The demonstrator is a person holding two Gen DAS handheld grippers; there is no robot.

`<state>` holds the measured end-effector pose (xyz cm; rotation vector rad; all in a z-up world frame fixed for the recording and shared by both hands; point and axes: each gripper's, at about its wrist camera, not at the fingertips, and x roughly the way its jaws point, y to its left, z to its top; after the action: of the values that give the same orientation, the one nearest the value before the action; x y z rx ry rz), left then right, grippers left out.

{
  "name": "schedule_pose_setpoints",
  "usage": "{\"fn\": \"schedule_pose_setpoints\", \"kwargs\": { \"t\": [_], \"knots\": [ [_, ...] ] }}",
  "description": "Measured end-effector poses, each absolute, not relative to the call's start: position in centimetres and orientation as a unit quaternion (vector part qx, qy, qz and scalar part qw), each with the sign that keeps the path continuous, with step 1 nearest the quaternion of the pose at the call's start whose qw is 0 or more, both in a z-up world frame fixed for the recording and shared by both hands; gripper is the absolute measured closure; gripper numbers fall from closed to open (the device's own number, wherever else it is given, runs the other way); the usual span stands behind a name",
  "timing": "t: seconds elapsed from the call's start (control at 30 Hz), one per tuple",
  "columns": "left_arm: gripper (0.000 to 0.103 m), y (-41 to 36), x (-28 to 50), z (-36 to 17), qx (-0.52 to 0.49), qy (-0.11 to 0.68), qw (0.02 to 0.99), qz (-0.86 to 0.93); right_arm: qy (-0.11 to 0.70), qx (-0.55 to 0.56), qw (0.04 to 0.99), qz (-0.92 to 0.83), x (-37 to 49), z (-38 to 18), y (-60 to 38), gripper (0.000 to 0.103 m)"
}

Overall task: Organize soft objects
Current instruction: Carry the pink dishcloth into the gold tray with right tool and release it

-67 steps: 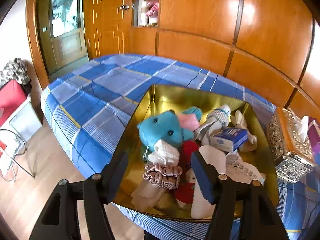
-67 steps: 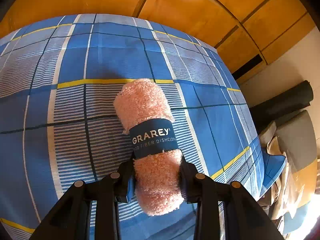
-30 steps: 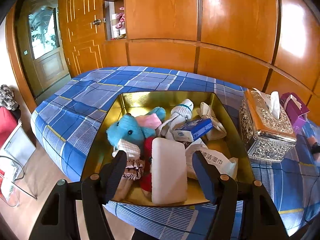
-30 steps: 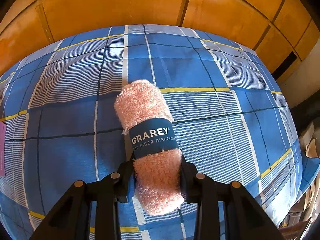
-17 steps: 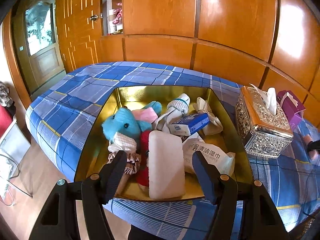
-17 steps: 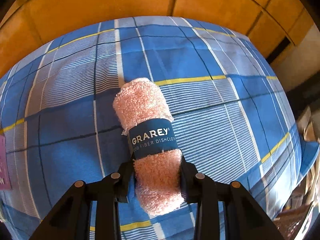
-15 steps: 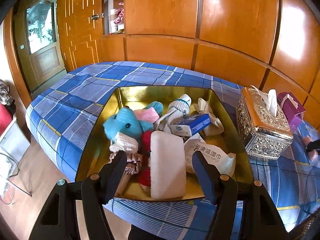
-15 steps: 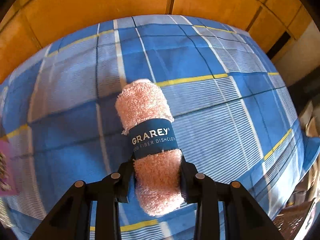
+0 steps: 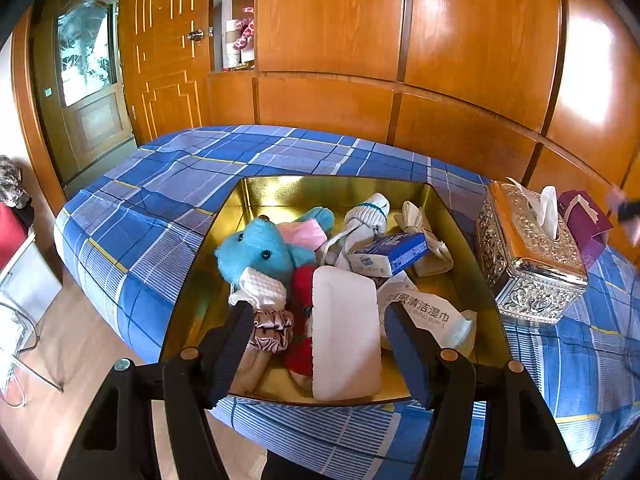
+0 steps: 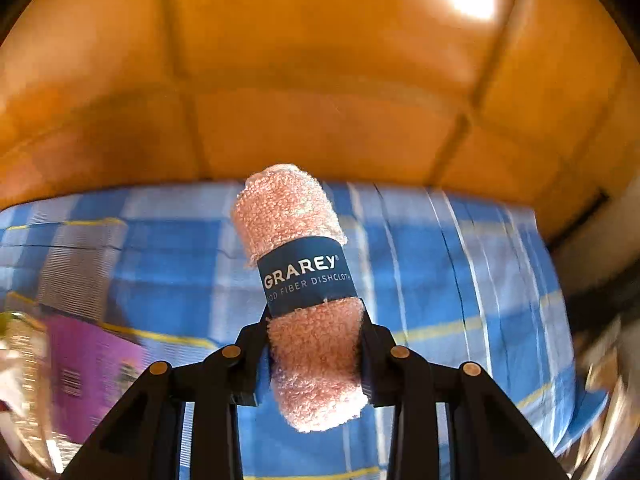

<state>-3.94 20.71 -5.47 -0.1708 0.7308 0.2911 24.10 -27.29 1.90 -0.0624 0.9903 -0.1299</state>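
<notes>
Lifted clear of the checked cloth since the earlier frames, the pink rolled dishcloth (image 10: 304, 292) now rides in the air. The right gripper (image 10: 314, 354) pinches it just below its blue paper band (image 10: 307, 280), and the roll sticks up and leans a little left. That view is smeared with motion and has swung toward the wooden wall, with a purple packet (image 10: 96, 364) at its lower left. At the far right edge of the left view a pink and dark blur shows beyond the purple packet; it may be the roll coming over, though I cannot tell for sure.

The left gripper (image 9: 318, 332) hangs with its tongs spread and nothing between them, above the near edge of the gold tray (image 9: 332, 188). The tray sits on the blue checked cloth (image 9: 160, 184) and is already crowded: a blue plush toy (image 9: 260, 254), a white pad (image 9: 344, 336), a blue tissue pack (image 9: 390, 254), a wet-wipe packet (image 9: 424, 312), socks and a frilly scrunchie.

My guess is that the roll is bound for the tray. The silver tissue box (image 9: 528, 264) stands just beside the tray's right wall, on the likely path, so a low swing could knock it or catch the tissue poking out. With the grip on only the lower end, a fast sweep might let the soft roll slip or slide out of its band. Dropped onto the heap, it could roll off over the rim.
</notes>
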Motion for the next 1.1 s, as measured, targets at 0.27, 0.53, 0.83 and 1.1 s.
{"fn": "schedule_pose_setpoints", "kwargs": {
  "t": [0.27, 0.53, 0.83, 1.1],
  "knots": [
    [0.035, 21.2, -3.9, -5.6, -0.088, 0.356, 0.919, 0.147, 0.393, -0.109, 0.910, 0.077, 22.5, 8.8, -13.4, 0.070],
    [0.035, 21.8, -4.1, -5.7, -0.093, 0.354, 0.918, 0.155, 0.415, -0.130, 0.862, 0.260, 18.2, 7.0, -1.1, 0.070],
    [0.035, 22.7, -4.1, -5.8, -0.100, 0.353, 0.916, 0.163, 0.482, -0.180, 0.765, 0.387, 11.8, -2.4, 10.5, 0.070],
    [0.035, 23.2, -3.9, -6.3, -0.107, 0.358, 0.912, 0.168, 0.519, -0.201, 0.751, 0.355, 11.9, -9.6, 14.4, 0.070]
  ]
}}
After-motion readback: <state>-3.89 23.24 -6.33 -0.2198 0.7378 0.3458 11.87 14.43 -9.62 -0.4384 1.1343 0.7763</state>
